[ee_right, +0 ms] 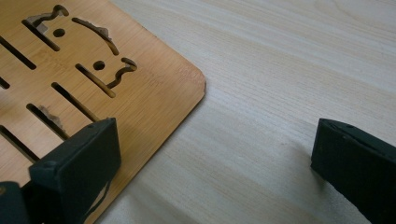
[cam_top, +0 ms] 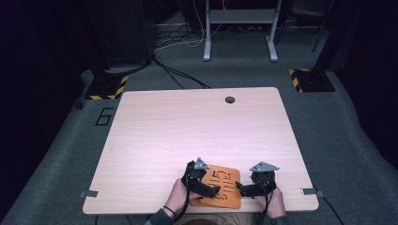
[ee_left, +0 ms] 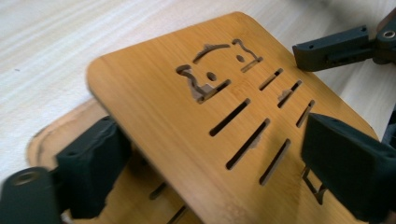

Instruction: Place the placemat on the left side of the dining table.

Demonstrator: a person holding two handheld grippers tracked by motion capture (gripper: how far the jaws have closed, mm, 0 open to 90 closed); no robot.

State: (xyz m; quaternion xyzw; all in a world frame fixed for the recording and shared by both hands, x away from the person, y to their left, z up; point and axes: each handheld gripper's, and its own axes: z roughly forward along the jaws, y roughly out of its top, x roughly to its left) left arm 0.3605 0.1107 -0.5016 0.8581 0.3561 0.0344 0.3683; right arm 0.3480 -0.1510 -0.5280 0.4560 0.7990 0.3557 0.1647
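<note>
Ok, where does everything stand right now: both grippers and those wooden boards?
Top wooden board: tilted, one edge raised off the lower board, between the left gripper's jaws.
Lower wooden board: flat on the table.
Left gripper: open, jaws either side of the top board.
Right gripper: open, holding nothing, at the boards' right edge.

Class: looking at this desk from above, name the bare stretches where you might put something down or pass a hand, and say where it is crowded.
Free: the whole far half of the table, from the cable hole down toward the bamboo boards, plus the left and right near corners by the metal clips. Crowded: the near middle edge, where the left gripper and right gripper flank the stacked boards.
</note>
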